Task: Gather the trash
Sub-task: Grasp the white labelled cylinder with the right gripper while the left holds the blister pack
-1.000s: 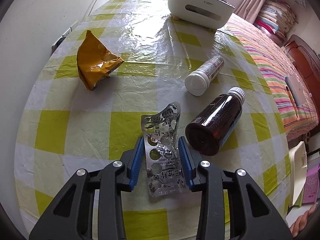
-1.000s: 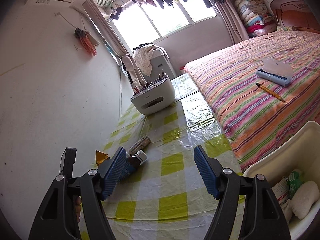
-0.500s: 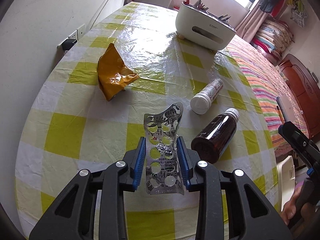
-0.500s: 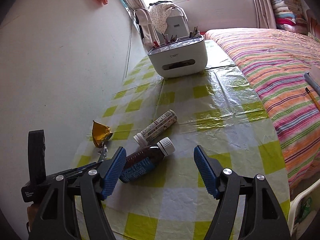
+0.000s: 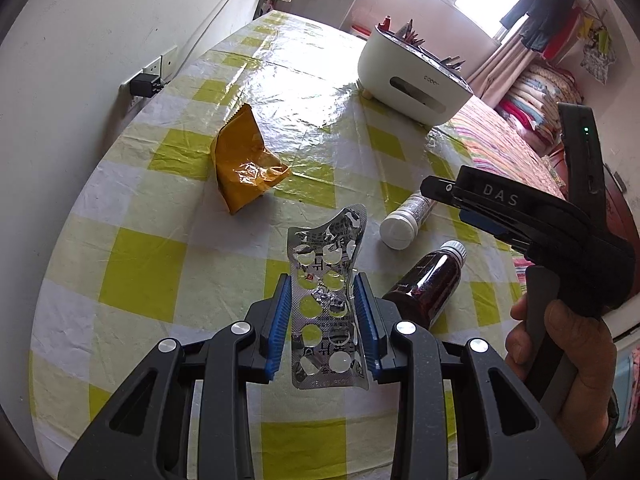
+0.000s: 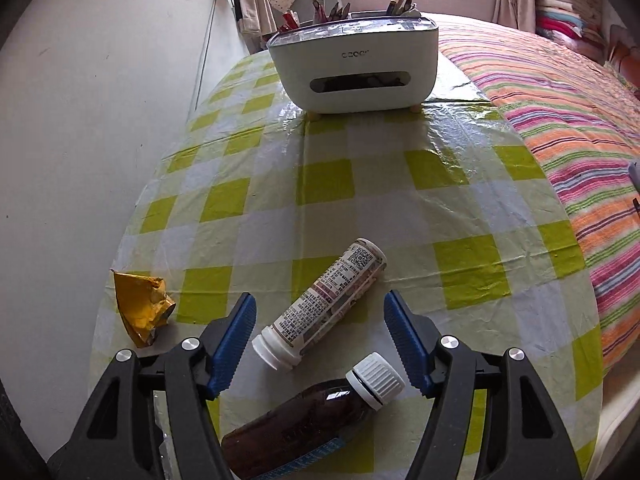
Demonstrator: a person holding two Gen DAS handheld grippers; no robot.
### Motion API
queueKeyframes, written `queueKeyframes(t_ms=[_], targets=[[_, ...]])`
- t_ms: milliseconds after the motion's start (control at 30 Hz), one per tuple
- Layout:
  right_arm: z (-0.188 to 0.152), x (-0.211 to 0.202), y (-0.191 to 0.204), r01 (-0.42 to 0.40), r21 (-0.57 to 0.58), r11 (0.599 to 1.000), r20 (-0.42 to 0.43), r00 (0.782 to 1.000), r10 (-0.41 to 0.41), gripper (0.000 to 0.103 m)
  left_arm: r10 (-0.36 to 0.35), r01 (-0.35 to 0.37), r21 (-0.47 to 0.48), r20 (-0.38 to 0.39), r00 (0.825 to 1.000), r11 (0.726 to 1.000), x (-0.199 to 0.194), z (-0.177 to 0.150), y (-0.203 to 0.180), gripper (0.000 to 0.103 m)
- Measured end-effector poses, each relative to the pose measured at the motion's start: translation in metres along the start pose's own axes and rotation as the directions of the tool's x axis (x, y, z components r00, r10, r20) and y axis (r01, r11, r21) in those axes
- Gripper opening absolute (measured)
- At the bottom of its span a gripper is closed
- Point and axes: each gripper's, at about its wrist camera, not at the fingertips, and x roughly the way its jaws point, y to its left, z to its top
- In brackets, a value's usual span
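1. The left gripper [image 5: 323, 322] has its blue ribbed fingers [image 5: 280, 320] clamped on the two long edges of a spent blister pack [image 5: 326, 300], and it is up off the surface [image 5: 160, 240].
2. The pack stands on end between the pads, its top poking well past the fingertips and curling over, its bottom edge hanging below them.
3. It is crinkled silver foil with printed lettering and rows of round punched-out pockets; the checks show through the holes.
4. Over to the right gripper [image 6: 320, 344]: fingers [image 6: 234, 340] spread wide, gripping nothing, hovering above two bottles.
5. The white pill bottle [image 6: 324, 306] lies on its side right between those open fingers, white cap towards the camera, a printed label wrapped round its slim cylinder.
6. Just nearer, the brown bottle [image 6: 304, 426] lies on its side too: dark glossy body, ribbed white screw cap, blue label strip. The cap sits close to the right-hand finger.
7. A crumpled orange wrapper [image 5: 244, 168], shiny and creased into a peak, sits toward the wall-side edge of the surface, well apart from both grippers.
8. The covering is glossy, wrinkled plastic in yellow-green and white checks.
9. At the far end stands a rounded white organiser box [image 6: 354, 64].
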Motion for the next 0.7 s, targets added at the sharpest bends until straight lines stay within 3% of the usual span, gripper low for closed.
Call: queueKeyframes(t_ms=[167, 267, 400, 467, 700], targets=[[0.007, 0.028, -0.007, -0.001, 0.087, 0.996, -0.069, 0.998, 0.007, 0.054, -0.009, 0.009, -0.008, 0.011, 1.0, 1.0, -0.005, 0.0, 0.001, 0.031], [0.01, 0.04, -0.006, -0.016, 0.094, 0.995, -0.089, 0.996, 0.024, 0.044, -0.017, 0.017, -0.01, 0.018, 1.0, 1.0, -0.008, 0.0, 0.001, 0.031], [0.01, 0.043, -0.004, -0.055, 0.082, 0.995, -0.089, 0.994, 0.063, 0.039, -0.009, 0.009, -0.003, 0.02, 1.0, 1.0, -0.009, -0.001, 0.0, 0.031], [0.009, 0.041, -0.005, -0.106, 0.085, 0.991, -0.074, 0.991, 0.112, 0.031, -0.005, 0.005, -0.004, 0.022, 1.0, 1.0, -0.01, -0.002, 0.0, 0.031], [0.007, 0.005, -0.011, -0.165, 0.04, 0.985, 0.042, 0.986, 0.163, 0.03, 0.004, -0.004, 0.003, 0.027, 1.0, 1.0, -0.011, -0.005, -0.003, 0.031]])
